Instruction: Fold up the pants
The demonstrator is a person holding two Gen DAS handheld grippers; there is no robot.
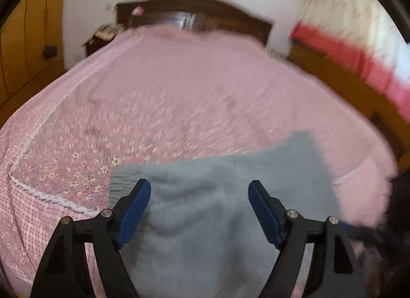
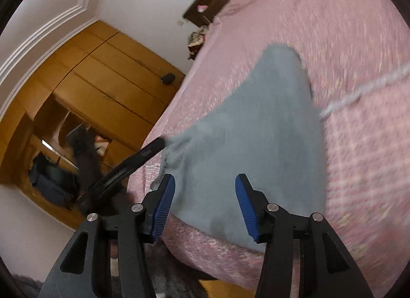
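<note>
Grey fuzzy pants (image 1: 217, 211) lie flat near the front edge of a bed with a pink floral cover (image 1: 166, 93). My left gripper (image 1: 198, 190) hovers over their near part, open, with its blue pads wide apart and nothing pinched. In the tilted right wrist view the pants (image 2: 256, 131) stretch up the bed to a narrow end. My right gripper (image 2: 205, 182) stands open above their lower part, the cloth behind the pads and not clamped. A black finger (image 2: 148, 150) of the left gripper reaches the bunched left edge of the pants there.
A dark wooden headboard (image 1: 194, 13) closes the far end of the bed. A cluttered nightstand (image 1: 102, 34) stands left of it. A wooden bench with red cloth (image 1: 358, 59) runs along the right. A wooden wardrobe (image 2: 102, 72) flanks the bed's left. Dark fuzzy clothing (image 2: 174, 280) is below my right gripper.
</note>
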